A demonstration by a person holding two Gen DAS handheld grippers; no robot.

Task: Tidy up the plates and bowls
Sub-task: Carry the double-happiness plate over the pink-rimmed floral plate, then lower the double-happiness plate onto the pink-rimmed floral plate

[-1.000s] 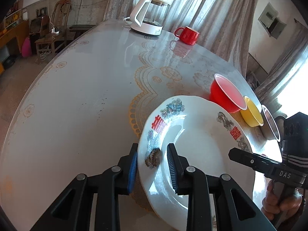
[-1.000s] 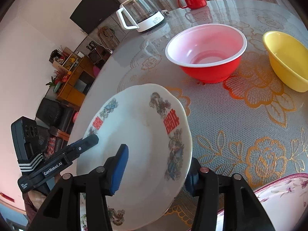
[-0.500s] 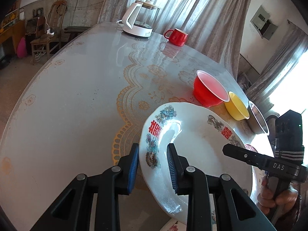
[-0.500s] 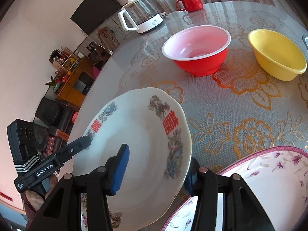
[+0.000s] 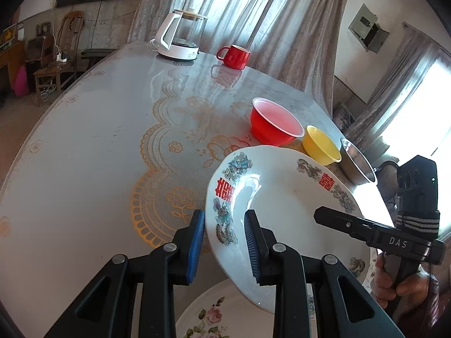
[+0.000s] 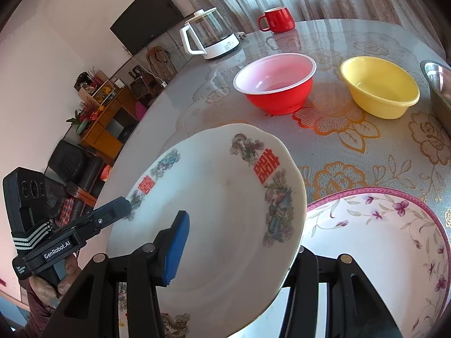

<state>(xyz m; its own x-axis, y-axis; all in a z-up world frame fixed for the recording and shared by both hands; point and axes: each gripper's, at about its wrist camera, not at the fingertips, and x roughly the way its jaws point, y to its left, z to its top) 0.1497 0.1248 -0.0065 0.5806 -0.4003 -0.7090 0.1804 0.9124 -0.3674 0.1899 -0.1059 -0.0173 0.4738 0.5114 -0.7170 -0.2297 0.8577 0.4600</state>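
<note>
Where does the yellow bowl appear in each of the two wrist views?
Left wrist: yellow bowl right of centre, just past the held plate's far rim.
Right wrist: yellow bowl upper right, standing on the table.
Shared landmark: the red bowl stands beside it, on its left.

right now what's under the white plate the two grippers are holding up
Under the white plate lies a pink-rimmed floral plate, and a third plate's patterned edge peeks out below. How many more are stacked there is covered.
</note>
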